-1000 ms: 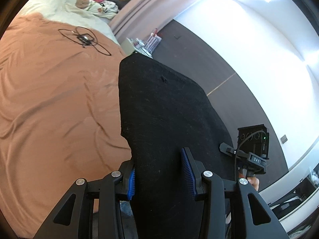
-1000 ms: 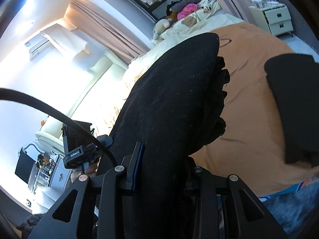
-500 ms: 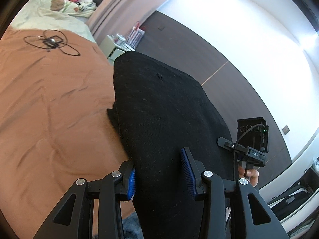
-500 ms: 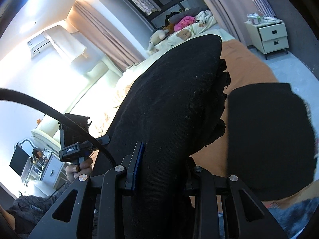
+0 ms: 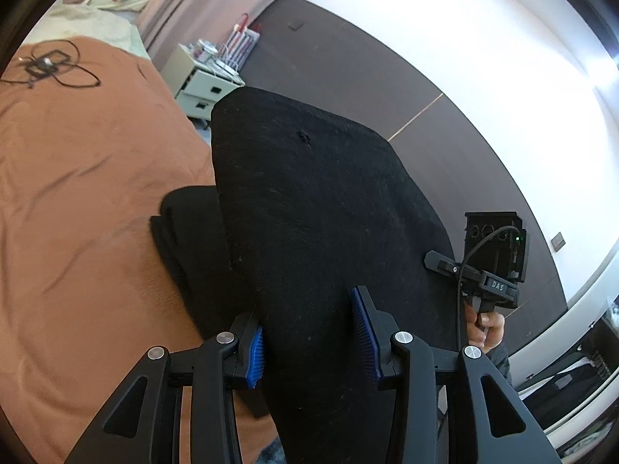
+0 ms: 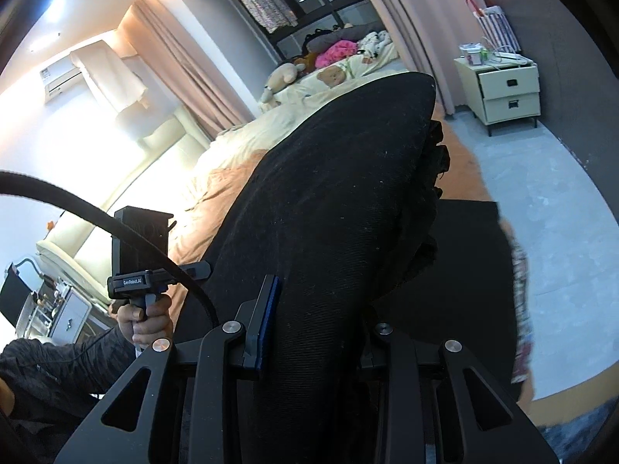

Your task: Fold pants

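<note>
Black pants (image 5: 309, 193) hang folded over both grippers above an orange bedspread (image 5: 77, 193). My left gripper (image 5: 309, 340) is shut on a thick fold of the pants, with a blue pad on each side of the cloth. A lower black layer (image 5: 185, 239) lies on the bedspread to the left of it. In the right wrist view the pants (image 6: 329, 212) run up through my right gripper (image 6: 321, 309), which is shut on them; its right pad is hidden by cloth. More black cloth (image 6: 472, 270) lies below at the bed's edge. Each view shows the other gripper in a hand (image 5: 491, 321) (image 6: 147, 317).
A pale bedside cabinet (image 5: 201, 81) (image 6: 506, 92) stands past the bed's corner by a dark wall. A black cable (image 5: 50, 69) lies coiled on the bedspread. Stuffed toys and pillows (image 6: 329, 58) sit at the head end under the window. Grey floor (image 6: 541, 212) lies right of the bed.
Both grippers have carried the pants sideways toward the bed's edge. The cabinet and floor have come into view, and the lower black layer on the bedspread now shows under the held fold.
</note>
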`<state>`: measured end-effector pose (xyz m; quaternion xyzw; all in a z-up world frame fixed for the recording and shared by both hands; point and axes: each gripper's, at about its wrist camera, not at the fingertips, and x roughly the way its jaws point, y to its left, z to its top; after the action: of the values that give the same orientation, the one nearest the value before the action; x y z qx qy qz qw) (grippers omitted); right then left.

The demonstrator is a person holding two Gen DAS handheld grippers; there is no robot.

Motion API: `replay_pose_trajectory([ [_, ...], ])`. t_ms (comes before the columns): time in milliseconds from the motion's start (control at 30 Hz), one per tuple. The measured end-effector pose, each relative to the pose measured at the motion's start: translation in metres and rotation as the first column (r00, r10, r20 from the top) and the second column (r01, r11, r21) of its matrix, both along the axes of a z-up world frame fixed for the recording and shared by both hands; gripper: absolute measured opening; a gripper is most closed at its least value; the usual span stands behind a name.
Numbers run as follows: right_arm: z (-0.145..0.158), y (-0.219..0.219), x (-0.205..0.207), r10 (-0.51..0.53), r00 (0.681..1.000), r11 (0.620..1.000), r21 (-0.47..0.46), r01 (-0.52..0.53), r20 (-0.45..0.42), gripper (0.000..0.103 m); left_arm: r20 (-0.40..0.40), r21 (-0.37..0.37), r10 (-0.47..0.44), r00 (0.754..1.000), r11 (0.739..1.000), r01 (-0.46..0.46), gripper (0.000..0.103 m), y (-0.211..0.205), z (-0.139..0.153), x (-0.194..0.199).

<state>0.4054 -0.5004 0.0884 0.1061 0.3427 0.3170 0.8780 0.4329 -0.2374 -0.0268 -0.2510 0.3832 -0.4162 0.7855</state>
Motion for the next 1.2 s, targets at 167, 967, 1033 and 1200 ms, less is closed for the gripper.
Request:
replay_pose_trajectory([
  [167, -0.002, -0.014, 0.008, -0.026, 0.999, 1.000, 0.001, 0.026, -0.034, 0.028, 0.002, -0.005, -0.032, 0.999, 0.999, 0.032, 0.043, -0.019, -0.005, 0.003],
  [967, -0.002, -0.038, 0.043, -0.441, 0.879, 0.887, -0.238, 0.396, -0.180, 0.054, -0.067, 0.091, -0.046, 0.997, 0.994, 0.052, 0.049, -0.010, -0.041, -0.031],
  [1033, 0.016, -0.032, 0.022, -0.458, 0.882, 0.873, -0.238, 0.425, -0.107, 0.054, -0.053, 0.100, -0.038, 0.998, 0.994, 0.044, 0.049, 0.000, -0.033, -0.033],
  [1200, 0.053, -0.002, -0.022, -0.437, 0.899, 0.867, -0.269, 0.419, -0.006, 0.054, -0.023, 0.126, -0.011, 1.000, 0.992, 0.014, 0.049, 0.018, -0.012, -0.045],
])
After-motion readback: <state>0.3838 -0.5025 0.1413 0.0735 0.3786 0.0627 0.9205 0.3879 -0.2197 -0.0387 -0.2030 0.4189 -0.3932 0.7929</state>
